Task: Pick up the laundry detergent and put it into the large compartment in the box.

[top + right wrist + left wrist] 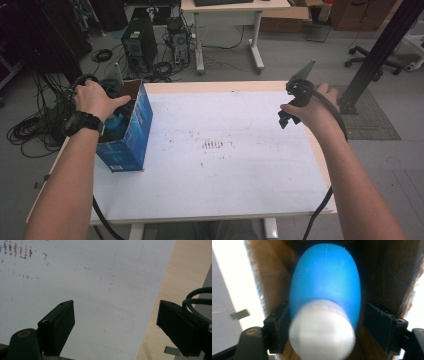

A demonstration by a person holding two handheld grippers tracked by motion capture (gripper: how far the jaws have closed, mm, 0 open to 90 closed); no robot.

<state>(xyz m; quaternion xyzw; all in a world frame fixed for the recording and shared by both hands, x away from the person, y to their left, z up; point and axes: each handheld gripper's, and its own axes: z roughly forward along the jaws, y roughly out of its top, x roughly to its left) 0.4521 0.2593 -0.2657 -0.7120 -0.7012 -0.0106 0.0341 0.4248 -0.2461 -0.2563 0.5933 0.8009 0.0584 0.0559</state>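
Note:
A blue cardboard box [134,131] stands upright with its top open at the table's left edge. A person's left hand [94,99] reaches into it from above. Inside, between brown cardboard walls [384,270], a blue bottle [325,282] with a white cap [322,330] points its cap at the camera. My left gripper [325,325] has its jaws against the bottle's sides, shut on it. Part of the blue bottle [115,124] shows in the box mouth. My right gripper [284,120] [116,322] hovers open above the table's right side, with nothing between its jaws.
A white sheet [225,150] with small brown stains covers the wooden table [320,165]. On the floor behind are computer towers [140,45], cable coils [30,130], a desk [230,15], an office chair [372,55] and a black slanted post [380,47].

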